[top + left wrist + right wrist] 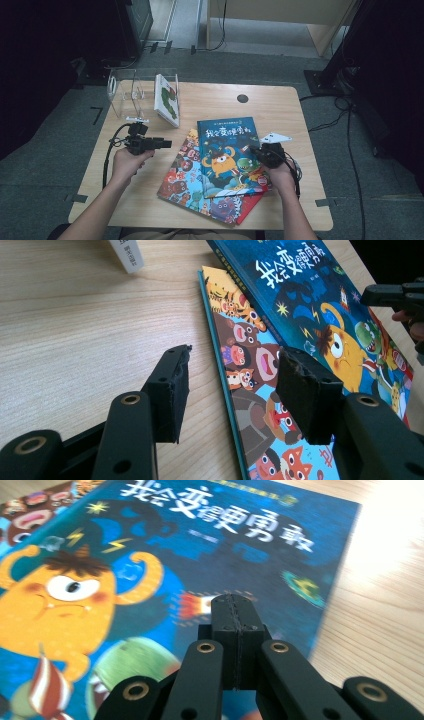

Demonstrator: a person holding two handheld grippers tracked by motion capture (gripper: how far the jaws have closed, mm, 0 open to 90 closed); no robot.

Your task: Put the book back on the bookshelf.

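High view: blue book (227,150) lies flat atop a red-edged book (200,185) mid-tabletop (270,107); right tongs (256,150) sit over its right edge, left tongs (165,144) over bare wood to the left. Right gripper view adds what's lost there: right tongs (236,611) fully closed, pads together, nothing btwn, above the cover. Left gripper view: left tongs (232,390) part open, empty, straddling the lower book's spine edge. Bare wood left of the books; clear stand (125,95) w/ a leaning book (167,100) at the back.

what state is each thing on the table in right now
blue book: flat, closed, top of the pile
animal book: flat, closed, under the blue book
white book: leaning in the clear stand
left gripper: open, nothing between the fingers
right gripper: shut, empty, over the blue book
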